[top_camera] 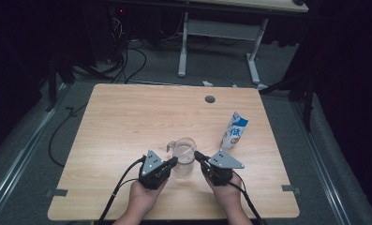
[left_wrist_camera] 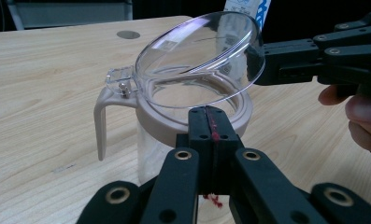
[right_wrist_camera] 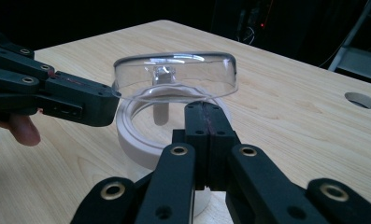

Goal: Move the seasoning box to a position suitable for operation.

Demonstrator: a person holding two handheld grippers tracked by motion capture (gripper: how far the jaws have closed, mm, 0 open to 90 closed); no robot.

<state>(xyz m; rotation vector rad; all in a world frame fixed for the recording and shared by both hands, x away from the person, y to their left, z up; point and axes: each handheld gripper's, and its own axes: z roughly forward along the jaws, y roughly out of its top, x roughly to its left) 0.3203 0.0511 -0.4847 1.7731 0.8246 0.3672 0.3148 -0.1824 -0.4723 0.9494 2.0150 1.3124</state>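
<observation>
1. While both hands are sitting at the near edge of the table (top_camera: pixel 104 117), the clear jug (top_camera: pixel 184 159) is standing between them, a little farther in, with its hinged lid (left_wrist_camera: pixel 202 56) tipped up and open.
2. The left gripper (top_camera: pixel 174 161) is coming at the jug from the left, its jaws pressed fully together with nothing between them; its tip is lying at the jug's near-left rim, by the beige collar (left_wrist_camera: pixel 164 126).
3. The right gripper (top_camera: pixel 197 155) is mirroring it from the right, jaws likewise clamped together and empty, and its tip is meeting the raised lid's free edge.
4. In the left gripper view that right gripper (left_wrist_camera: pixel 267 63) is appearing to touch the lid's edge; whether it is pushing or merely beside it, I cannot quite tell through the clear plastic.
5. The relation that matters: the lid is hinging at the handle (left_wrist_camera: pixel 101 126) side, the far side of the jug, so its free edge is facing near and right, closest to the right gripper.
6. My read is that the right hand is the one placed to swing the lid, the left to steady the jug.
7. The milk carton (top_camera: pixel 234 130) is standing well apart, to the far right.
</observation>
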